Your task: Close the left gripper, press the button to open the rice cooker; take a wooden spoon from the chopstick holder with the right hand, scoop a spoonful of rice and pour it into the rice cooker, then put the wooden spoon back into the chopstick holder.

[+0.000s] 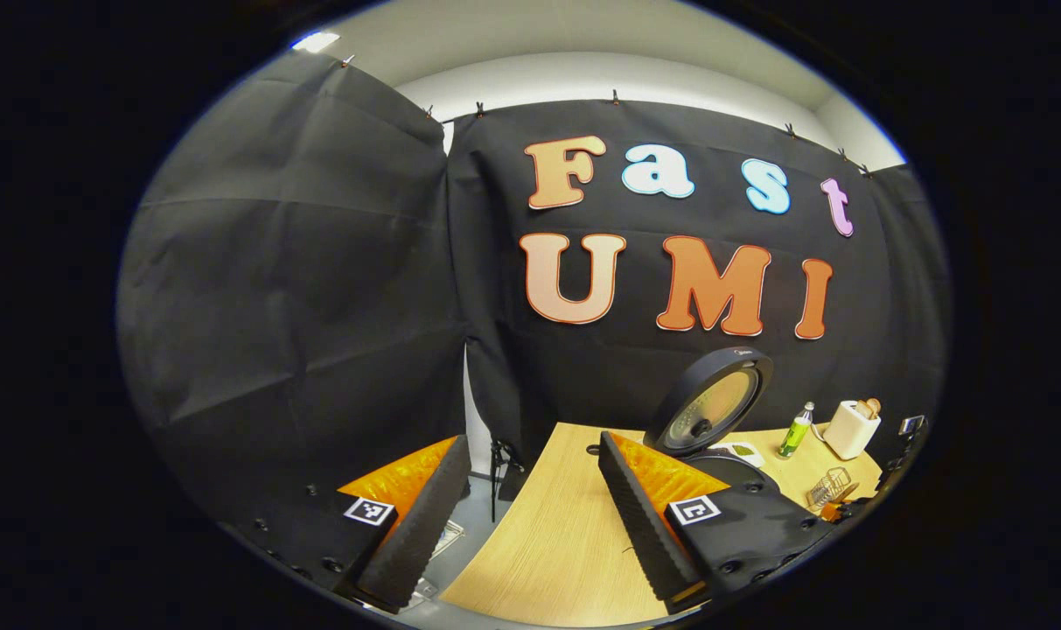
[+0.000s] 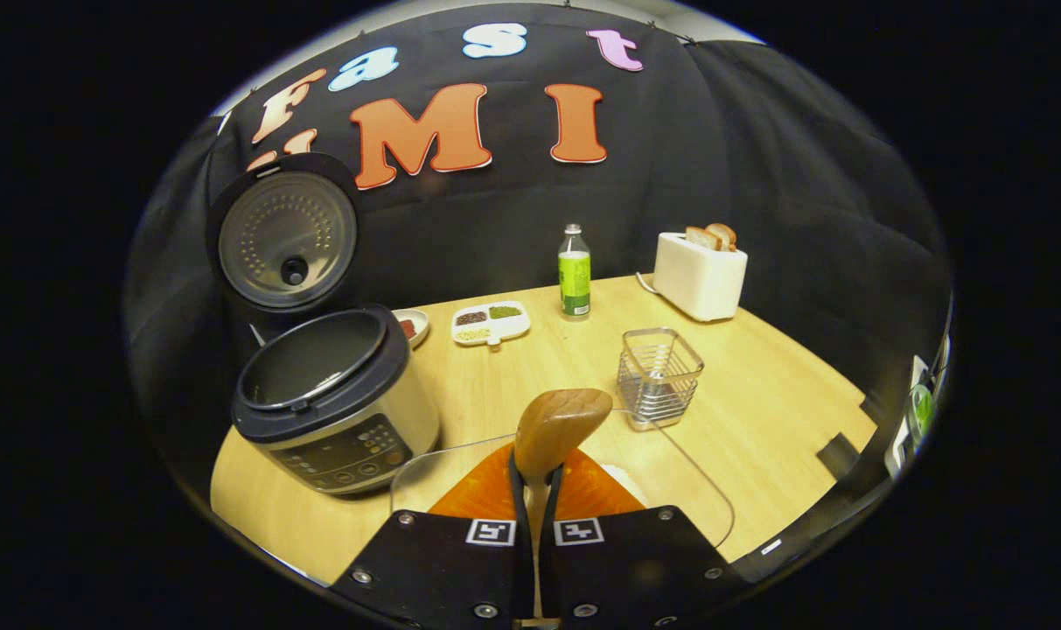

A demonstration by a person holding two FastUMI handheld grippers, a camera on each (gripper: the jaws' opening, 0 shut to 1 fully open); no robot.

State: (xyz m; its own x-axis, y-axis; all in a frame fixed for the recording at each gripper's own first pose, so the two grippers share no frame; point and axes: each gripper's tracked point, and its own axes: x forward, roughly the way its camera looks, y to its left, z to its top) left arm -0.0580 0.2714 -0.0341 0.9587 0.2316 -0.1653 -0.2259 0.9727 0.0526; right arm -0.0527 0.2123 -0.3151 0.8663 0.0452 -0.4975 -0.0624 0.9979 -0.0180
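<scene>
Wooden and rounded, the spoon [image 2: 558, 426] is clamped by its handle between the fingers of the right gripper [image 2: 536, 490], its bowl raised above a clear glass bowl [image 2: 425, 477]. The rice cooker [image 2: 333, 402] is seen just to the left, lid up. The wire chopstick holder [image 2: 659, 376] stands nearby. The left gripper [image 1: 530, 516] is held wide apart, gripping nothing.

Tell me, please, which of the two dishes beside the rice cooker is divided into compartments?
The white oblong dish, nearer the bottle; the small round dish by the rice cooker is undivided.
</scene>
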